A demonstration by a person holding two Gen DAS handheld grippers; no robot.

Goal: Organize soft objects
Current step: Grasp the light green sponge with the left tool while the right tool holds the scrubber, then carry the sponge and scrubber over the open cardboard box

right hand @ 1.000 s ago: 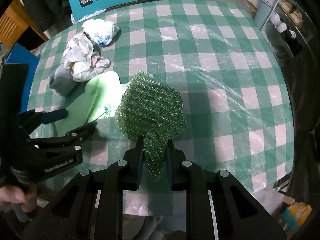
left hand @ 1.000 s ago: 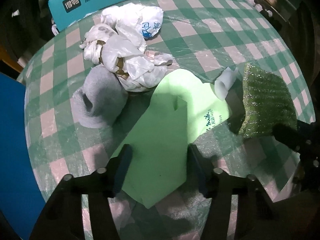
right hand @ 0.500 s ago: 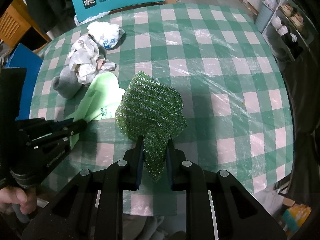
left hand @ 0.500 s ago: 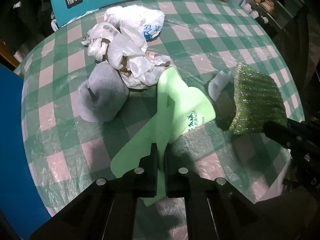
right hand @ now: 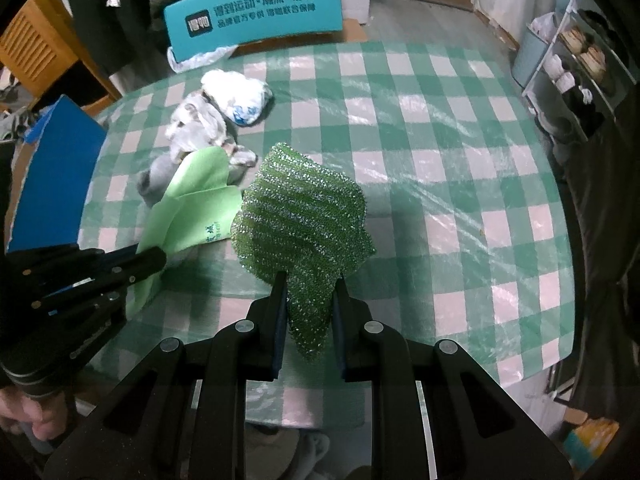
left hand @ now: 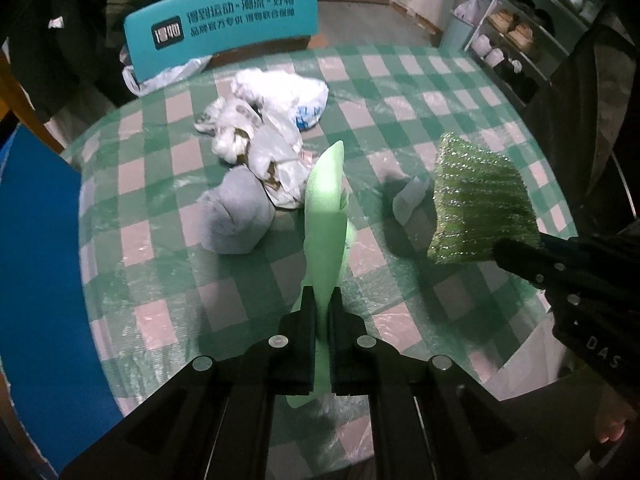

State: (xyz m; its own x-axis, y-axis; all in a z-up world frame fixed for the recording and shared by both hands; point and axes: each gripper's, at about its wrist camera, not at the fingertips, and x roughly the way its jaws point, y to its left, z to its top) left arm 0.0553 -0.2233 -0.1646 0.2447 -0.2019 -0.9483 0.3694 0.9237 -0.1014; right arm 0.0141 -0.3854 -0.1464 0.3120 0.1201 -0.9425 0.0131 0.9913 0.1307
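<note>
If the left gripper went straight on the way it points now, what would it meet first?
Probably the checked tablecloth just beyond the light green cloth that the left gripper already holds; the grey sock lies off to the side. Depth is unclear.

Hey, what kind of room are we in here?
Probably a lived-in home dining area: a round table under a green checked plastic cover, a shoe rack, and coats hanging behind the chair.

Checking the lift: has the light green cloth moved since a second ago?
Yes. The light green cloth lay flat on the checked tablecloth beside the grey sock; now it hangs raised, pinched in the left gripper.
</note>
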